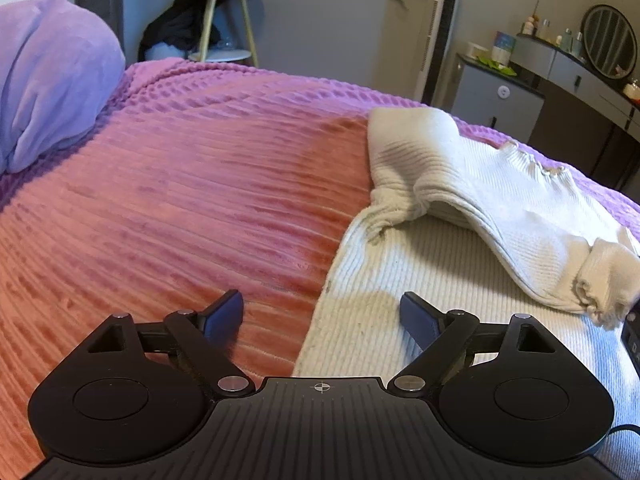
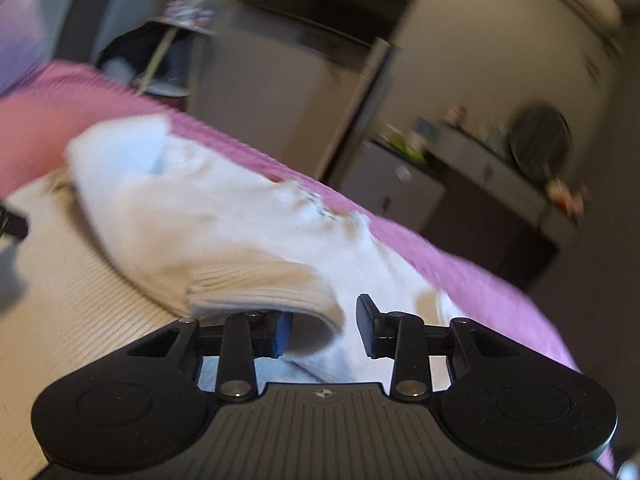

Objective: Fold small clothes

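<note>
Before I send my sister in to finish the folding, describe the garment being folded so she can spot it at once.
Look at the bed with the ribbed pink blanket. On the side away from the purple pillow lies a cream ribbed knit sweater, one sleeve folded across its body. It is the only pale thing on the pink cover, with a frayed neckline.

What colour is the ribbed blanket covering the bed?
The ribbed plush bed blanket is pink, turning purplish toward its far edge; the left wrist view shows it best.
</note>
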